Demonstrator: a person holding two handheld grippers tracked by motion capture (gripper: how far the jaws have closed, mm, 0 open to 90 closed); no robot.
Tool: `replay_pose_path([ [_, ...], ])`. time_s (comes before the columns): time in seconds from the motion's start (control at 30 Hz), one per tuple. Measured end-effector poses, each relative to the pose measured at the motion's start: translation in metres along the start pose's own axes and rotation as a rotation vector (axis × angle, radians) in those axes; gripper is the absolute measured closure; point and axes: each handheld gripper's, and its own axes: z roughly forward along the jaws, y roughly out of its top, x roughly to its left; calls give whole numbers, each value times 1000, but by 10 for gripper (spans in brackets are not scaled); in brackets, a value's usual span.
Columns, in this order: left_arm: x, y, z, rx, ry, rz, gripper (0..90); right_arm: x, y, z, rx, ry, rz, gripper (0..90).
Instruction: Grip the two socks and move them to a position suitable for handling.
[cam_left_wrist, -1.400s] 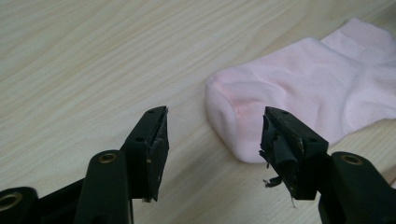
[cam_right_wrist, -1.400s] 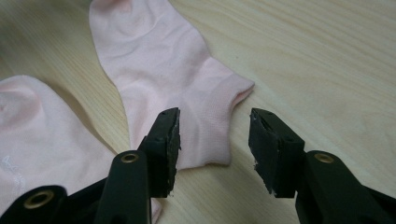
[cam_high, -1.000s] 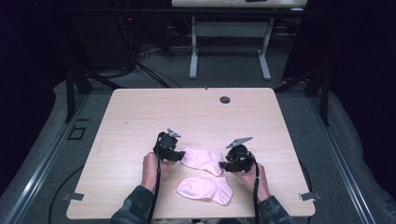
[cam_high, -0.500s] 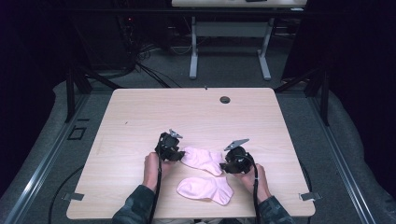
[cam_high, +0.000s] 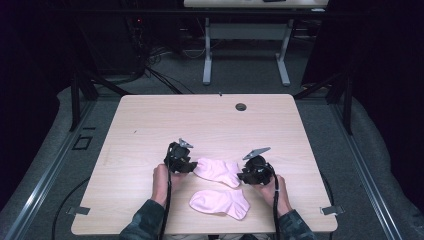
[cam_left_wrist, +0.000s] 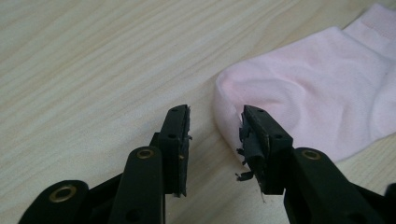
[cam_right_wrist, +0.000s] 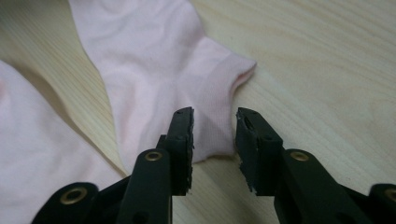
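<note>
2 socks: both pale pink, lying flat near the person's edge of the wooden table (cam_high: 150, 125).
Far sock (cam_high: 217, 170): stretched between the 2 grippers, toe toward the left gripper, cuff toward the right one; in the left gripper view (cam_left_wrist: 322, 98) its rounded toe fills the upper right.
Near sock (cam_high: 220, 203): just beside the far sock on the person's side, close to it without a clear overlap (in the right gripper view (cam_right_wrist: 32, 158) it shows as the pink area at the lower left, a strip of bare wood between the 2).
Left gripper (cam_high: 179, 158): held low at the toe end of the far sock; in its own view (cam_left_wrist: 215, 128) the jaws stand apart with a clear gap, the sock's toe edge just at the inner face of the right-hand jaw, nothing pinched.
Right gripper (cam_high: 255, 170): held low at the cuff end; in its own view (cam_right_wrist: 214, 122) the jaws are parted over the ribbed cuff (cam_right_wrist: 219, 79), which lies flat on the table beneath the gap, not clamped.
Hands: left hand (cam_high: 161, 179) and right hand (cam_high: 279, 192) each wrapped round a gripper handle, sleeves coming in from the bottom edge.
Table extras: 1 dark round grommet (cam_high: 241, 106) near the far edge, well apart from the socks.
</note>
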Motion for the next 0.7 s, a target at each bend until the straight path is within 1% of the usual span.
replay_pose_path([
  [0.03, 2, 0, -1, -4, -11, -5, 579, -1, 0, -2, -24, 7, 30, 659],
  [0.07, 3, 0, -1, -9, -12, -12, 578, -2, 1, -5, -24, -5, 27, 649],
  [0.13, 5, 0, 1, 4, -16, -17, 559, -2, 3, -7, -44, -3, 31, 623],
  [0.17, 5, 0, 3, 6, -23, -20, 554, -2, 4, -5, -32, -5, 34, 601],
  [0.2, 5, 0, 3, 6, -23, -20, 546, -2, 4, -5, -32, -5, 34, 601],
  [0.23, 2, -1, 5, 11, -28, -13, 542, 0, 4, 0, -3, -25, 28, 597],
  [0.27, 2, -1, 5, 11, -28, -13, 543, 0, 4, 0, -3, -25, 28, 597],
  [0.3, 0, 1, 8, 18, -24, 2, 545, 2, 3, 4, 4, -34, 27, 611],
  [0.33, 0, 1, 8, 18, -24, 2, 553, 2, 3, 4, 4, -34, 27, 611],
  [0.37, -2, 1, 11, 26, -22, 9, 567, 3, 2, 5, 15, -53, 11, 642],
  [0.4, -2, 1, 11, 26, -22, 9, 573, 3, 2, 5, 15, -53, 11, 642],
  [0.43, -3, 2, 14, 30, -24, 12, 591, 5, 1, 6, 1, -60, 15, 664],
  [0.47, -4, 2, 15, 32, -24, 17, 599, 4, 1, 5, 8, -61, 0, 672],
  [0.6, -5, 2, 15, 32, -27, 24, 643, 4, 1, 5, 8, -56, -2, 705],
  [0.63, -6, 3, 15, 35, -27, 31, 656, 5, 1, 6, 3, -69, -20, 721],
  [0.67, -6, 3, 15, 35, -27, 31, 676, 5, 1, 6, 3, -69, -20, 721],
  [0.7, -7, 4, 15, 41, -27, 39, 700, 6, 1, 5, 11, -56, -16, 754],
])
